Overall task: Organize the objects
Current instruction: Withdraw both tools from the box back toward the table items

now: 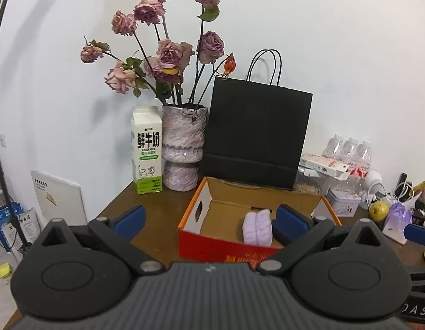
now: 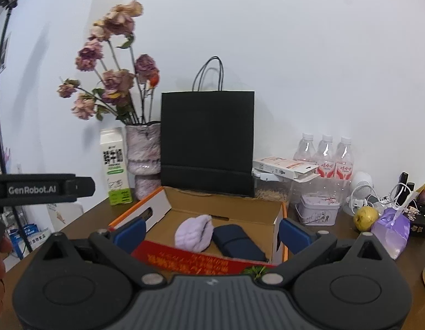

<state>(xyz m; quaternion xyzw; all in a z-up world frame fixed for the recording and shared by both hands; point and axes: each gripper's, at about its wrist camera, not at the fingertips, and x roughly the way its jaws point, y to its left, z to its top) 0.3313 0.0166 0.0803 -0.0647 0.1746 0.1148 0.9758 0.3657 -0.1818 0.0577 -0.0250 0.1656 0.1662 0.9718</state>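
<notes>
The left claw (image 1: 211, 220) is spread wide and holds nothing; the right claw (image 2: 211, 231) gapes wide too, also empty. Just ahead of both, on the brown tabletop (image 1: 157, 209), sits an open cardboard box (image 2: 226, 209) with a red front. Inside it, between the right claw's fingers, a lilac rolled cloth (image 2: 194, 232) lies touching a dark blue case (image 2: 237, 240). Beyond the box stand a black paper bag (image 2: 207, 140), a vase of dried roses (image 1: 182, 148) and a milk carton (image 1: 146, 148).

right gripper (image 2: 211, 232): spread, empty | box (image 2: 226, 209): lilac towel (image 2: 194, 232), navy case (image 2: 237, 240)
</notes>
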